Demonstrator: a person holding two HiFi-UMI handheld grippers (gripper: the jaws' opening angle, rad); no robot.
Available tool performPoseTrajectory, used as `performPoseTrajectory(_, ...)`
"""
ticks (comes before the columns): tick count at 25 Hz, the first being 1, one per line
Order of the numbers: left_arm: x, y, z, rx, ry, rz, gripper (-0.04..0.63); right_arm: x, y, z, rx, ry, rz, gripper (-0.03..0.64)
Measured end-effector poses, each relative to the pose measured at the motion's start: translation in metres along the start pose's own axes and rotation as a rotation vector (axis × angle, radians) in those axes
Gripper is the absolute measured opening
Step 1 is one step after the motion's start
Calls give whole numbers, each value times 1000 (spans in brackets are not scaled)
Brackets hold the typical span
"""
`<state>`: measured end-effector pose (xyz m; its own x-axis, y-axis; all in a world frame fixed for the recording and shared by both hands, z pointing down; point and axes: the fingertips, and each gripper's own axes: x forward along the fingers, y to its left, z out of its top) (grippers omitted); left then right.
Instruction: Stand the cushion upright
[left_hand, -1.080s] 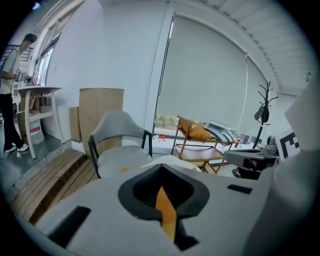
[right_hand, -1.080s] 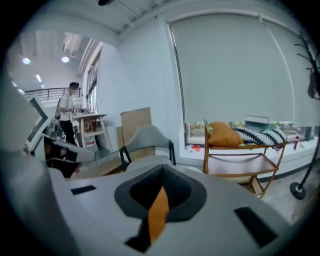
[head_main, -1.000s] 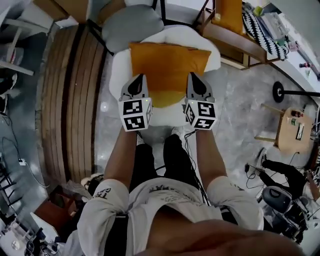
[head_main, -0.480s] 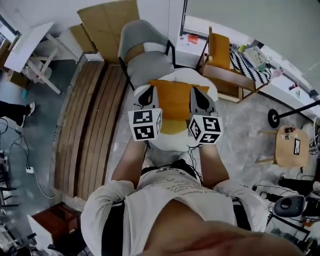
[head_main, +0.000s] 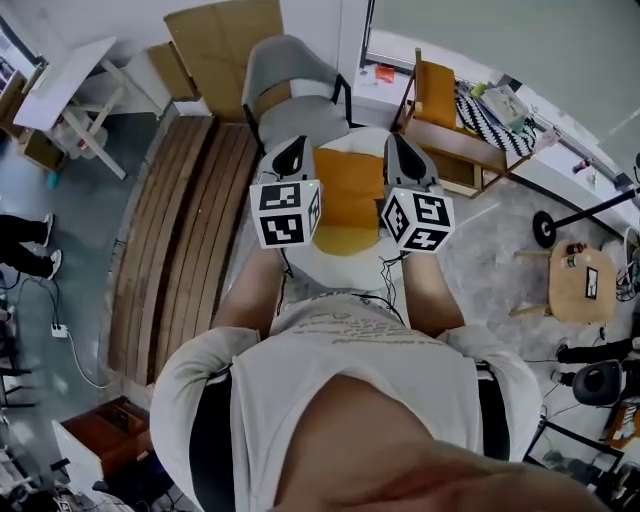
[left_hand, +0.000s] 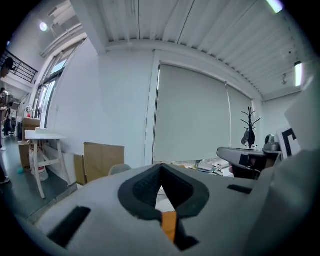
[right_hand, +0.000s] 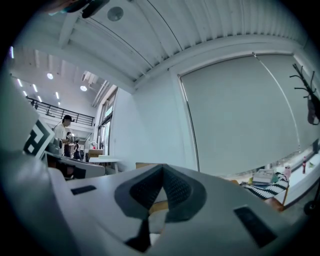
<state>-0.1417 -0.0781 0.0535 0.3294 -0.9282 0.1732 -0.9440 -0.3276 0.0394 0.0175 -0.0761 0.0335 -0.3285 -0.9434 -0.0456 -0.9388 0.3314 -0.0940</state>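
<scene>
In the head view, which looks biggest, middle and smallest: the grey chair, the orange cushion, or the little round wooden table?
1. grey chair: looks largest.
2. orange cushion: next, though its sides are covered.
3. little round wooden table: smallest, but only just. It stands farther from the camera, so these last two are unsure.

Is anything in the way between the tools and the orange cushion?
No, nothing visible is in the way. From the head view, the cushion sits on the white seat, between the left tool and the right tool, and both tools are shut.
</scene>
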Motion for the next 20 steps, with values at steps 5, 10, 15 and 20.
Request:
performPoseTrajectory(5,-1,0,5,-11,-12,-23,20,4,11,1,-2,-4,16,26)
performPoseTrajectory(10,-1,7,1,-6,-7,-30,20,9,19,-4,3,2,12,26)
performPoseTrajectory(15,4,6,7,-4,-18,-39,20,13,16,-2,-4,-1,3,27)
performPoseTrajectory(20,3,7,7,-17,-24,-39,20,14,17,-3,-5,3,7,28)
